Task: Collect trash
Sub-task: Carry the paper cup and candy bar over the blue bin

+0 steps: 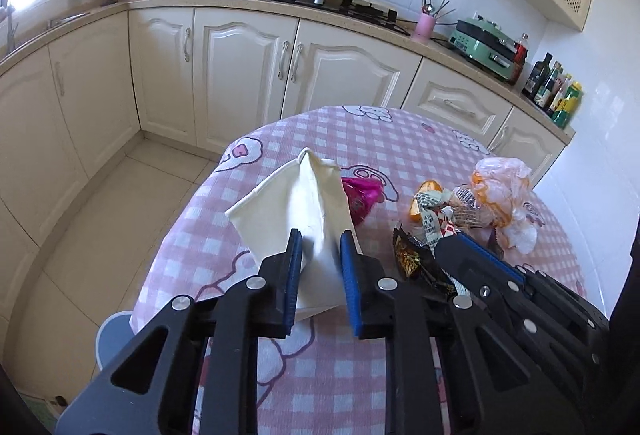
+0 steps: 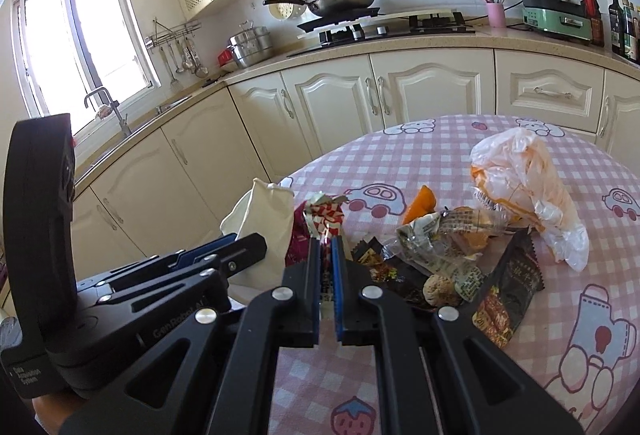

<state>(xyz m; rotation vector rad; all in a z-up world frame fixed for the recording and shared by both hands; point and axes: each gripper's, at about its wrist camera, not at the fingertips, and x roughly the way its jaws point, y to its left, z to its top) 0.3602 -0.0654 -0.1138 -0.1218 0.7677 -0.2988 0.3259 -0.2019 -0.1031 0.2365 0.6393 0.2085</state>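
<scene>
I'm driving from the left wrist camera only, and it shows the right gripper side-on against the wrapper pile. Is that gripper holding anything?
Observer: Yes. In the right wrist view the right gripper is shut on a red and white wrapper, which sticks up from between its pads.
Operator: Good. Is anything hidden in the pile that I should know about?
Observer: A small round brown lump lies among the dark wrappers on the near side of the pile. I cannot tell what it is.
</scene>
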